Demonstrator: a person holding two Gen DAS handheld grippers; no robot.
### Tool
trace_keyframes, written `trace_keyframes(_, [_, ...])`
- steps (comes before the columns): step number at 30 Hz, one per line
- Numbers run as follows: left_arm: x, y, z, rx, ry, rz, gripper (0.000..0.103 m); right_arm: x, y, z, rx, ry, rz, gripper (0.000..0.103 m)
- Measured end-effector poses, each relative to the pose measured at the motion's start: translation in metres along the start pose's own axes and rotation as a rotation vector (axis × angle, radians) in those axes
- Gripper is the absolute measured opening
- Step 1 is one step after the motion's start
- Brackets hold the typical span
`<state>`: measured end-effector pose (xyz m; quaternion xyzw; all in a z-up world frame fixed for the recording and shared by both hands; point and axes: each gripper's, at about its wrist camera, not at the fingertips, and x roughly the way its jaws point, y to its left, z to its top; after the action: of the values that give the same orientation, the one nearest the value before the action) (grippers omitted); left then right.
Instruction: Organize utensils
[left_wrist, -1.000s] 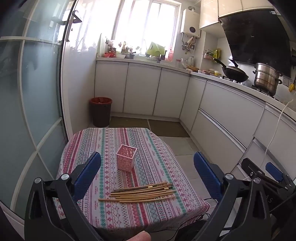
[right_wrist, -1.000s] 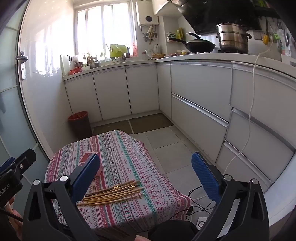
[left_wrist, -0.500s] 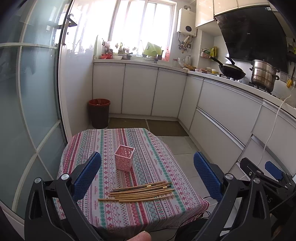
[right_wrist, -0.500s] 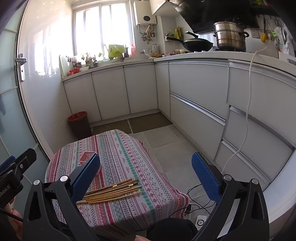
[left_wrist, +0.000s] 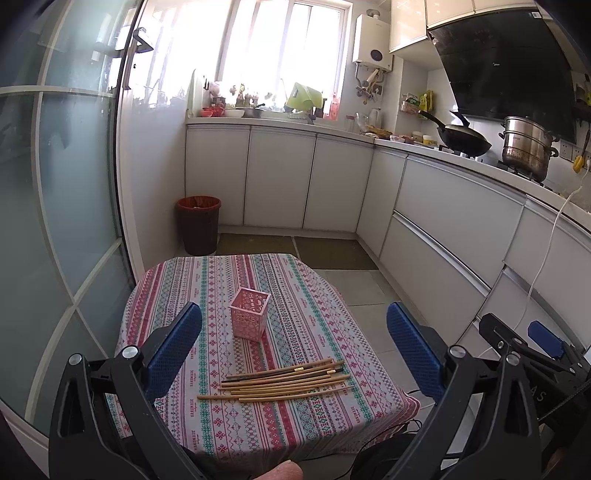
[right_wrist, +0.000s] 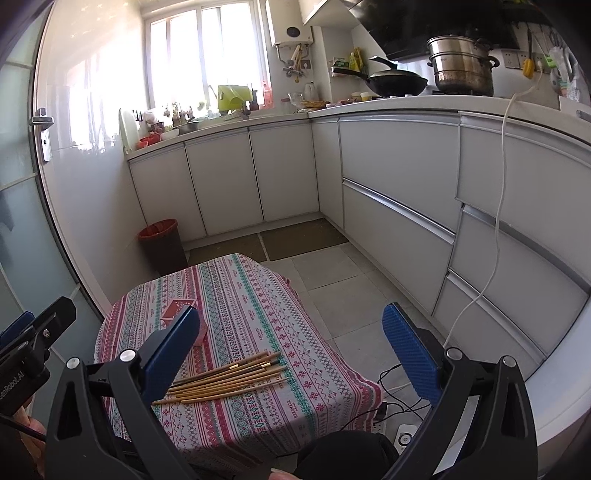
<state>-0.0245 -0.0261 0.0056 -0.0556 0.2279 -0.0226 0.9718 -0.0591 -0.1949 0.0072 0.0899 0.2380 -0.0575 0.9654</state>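
Several wooden chopsticks (left_wrist: 284, 380) lie in a loose bundle near the front of a small table with a striped patterned cloth (left_wrist: 306, 295). Behind them stands an upright pink perforated holder (left_wrist: 249, 314), with nothing showing inside. My left gripper (left_wrist: 293, 350) is open, held above and short of the table, its blue pads wide apart and empty. In the right wrist view the chopsticks (right_wrist: 225, 380) sit just right of the left pad, and the pink holder (right_wrist: 177, 308) is partly hidden behind it. My right gripper (right_wrist: 290, 345) is open and empty too.
A dark bin with a red liner (left_wrist: 199, 223) stands on the floor behind the table. White kitchen cabinets (left_wrist: 443, 221) run along the back and right. A glass door (left_wrist: 55, 203) is on the left. A white cable (right_wrist: 491, 221) hangs down; a power strip (right_wrist: 404, 437) lies on the floor.
Both grippers have drifted slightly, with the table sitting a little lower in both views. The chopsticks and the holder have not moved, and both jaws stay wide.
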Motion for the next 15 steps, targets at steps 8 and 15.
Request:
trace_keyframes(8, [0.0007, 0.0004, 0.0014, 0.000, 0.003, 0.006, 0.096, 0.0006, -0.0001, -0.0002, -0.001, 0.007, 0.004, 0.097])
trace_keyframes(15, [0.0022, 0.0017, 0.0006, -0.002, 0.008, 0.004, 0.096, 0.0028, -0.0014, 0.0002, 0.004, 0.016, 0.007, 0.097])
